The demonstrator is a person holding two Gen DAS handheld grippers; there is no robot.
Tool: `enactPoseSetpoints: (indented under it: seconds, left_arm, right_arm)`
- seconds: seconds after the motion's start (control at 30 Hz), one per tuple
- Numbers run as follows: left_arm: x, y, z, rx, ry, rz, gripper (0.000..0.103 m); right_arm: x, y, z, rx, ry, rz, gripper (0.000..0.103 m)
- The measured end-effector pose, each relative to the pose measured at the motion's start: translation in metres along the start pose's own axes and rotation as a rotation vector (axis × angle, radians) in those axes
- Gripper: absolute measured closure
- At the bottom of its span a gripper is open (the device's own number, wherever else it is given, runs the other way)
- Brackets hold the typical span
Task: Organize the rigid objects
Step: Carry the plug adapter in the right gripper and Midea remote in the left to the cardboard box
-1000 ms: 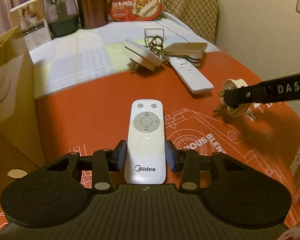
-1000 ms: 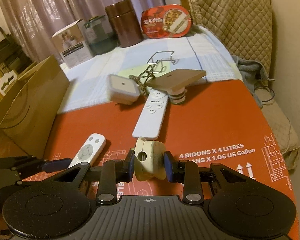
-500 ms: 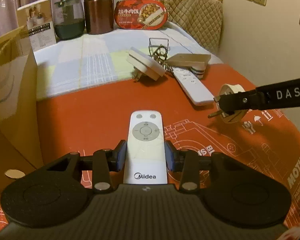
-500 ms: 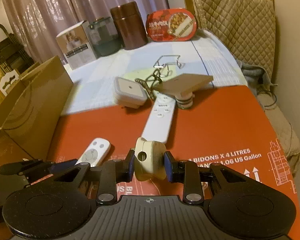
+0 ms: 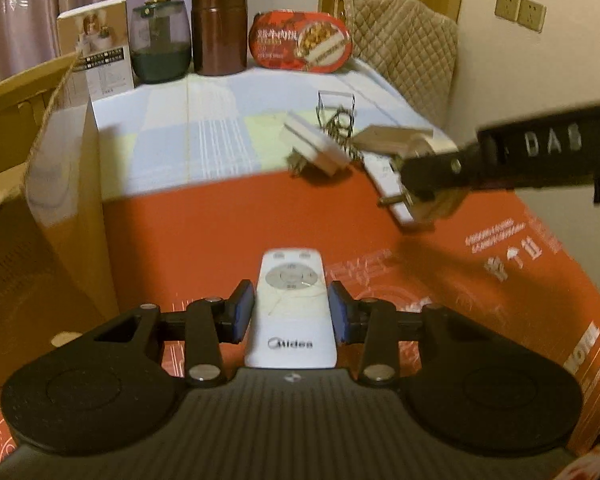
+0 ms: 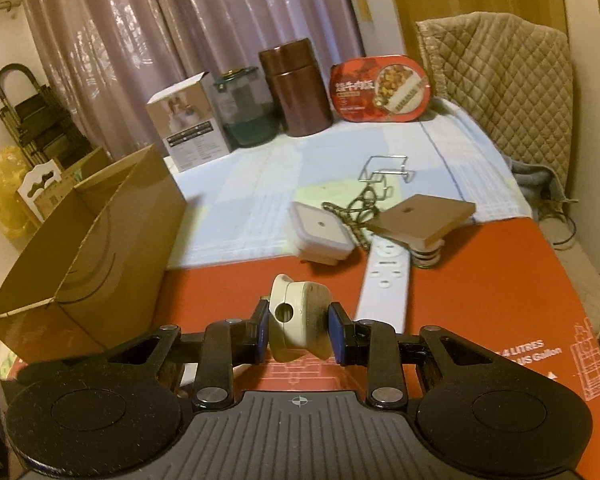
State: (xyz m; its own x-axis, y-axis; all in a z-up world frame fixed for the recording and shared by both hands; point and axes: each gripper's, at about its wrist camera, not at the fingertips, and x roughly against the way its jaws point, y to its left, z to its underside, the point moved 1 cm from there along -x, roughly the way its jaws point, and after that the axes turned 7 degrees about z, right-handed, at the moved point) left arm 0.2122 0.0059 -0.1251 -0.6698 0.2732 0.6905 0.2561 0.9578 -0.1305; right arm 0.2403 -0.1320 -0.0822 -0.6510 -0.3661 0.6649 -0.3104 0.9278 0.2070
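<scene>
left tongs (image 5: 291, 316): closed on a white midea remote (image 5: 291, 312), held above the red counter (image 5: 204, 236). right tongs (image 6: 299, 334): closed on a cream plug adapter (image 6: 296, 322), raised over the same counter. brown cardboard box (image 6: 84, 248): open, at the counter's left edge. beyond, lying together: long white remote (image 6: 386, 284), square white plug (image 6: 320, 236), wooden block (image 6: 424, 220), wire stand (image 6: 386, 170). far end: brown canister (image 6: 296, 88), red food tray (image 6: 382, 88).

Long remote (image 5: 388, 188) partly hidden behind right tool (image 5: 428, 184), blurred.
</scene>
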Motion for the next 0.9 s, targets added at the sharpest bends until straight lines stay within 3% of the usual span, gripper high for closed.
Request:
enactPoseSetpoints:
  seconds: [0.6,0.9]
  left_arm:
    - [-0.022,0.002,0.007,-0.005,0.024,-0.020,0.068]
    - [0.017,-0.002,-0.021,-0.044,-0.074,-0.044,0.068]
  right_arm:
    - [0.000,0.002,-0.004,-0.011,0.001,-0.011,0.076]
    - [0.013,0.008,-0.020,-0.030,-0.071,-0.030,0.076]
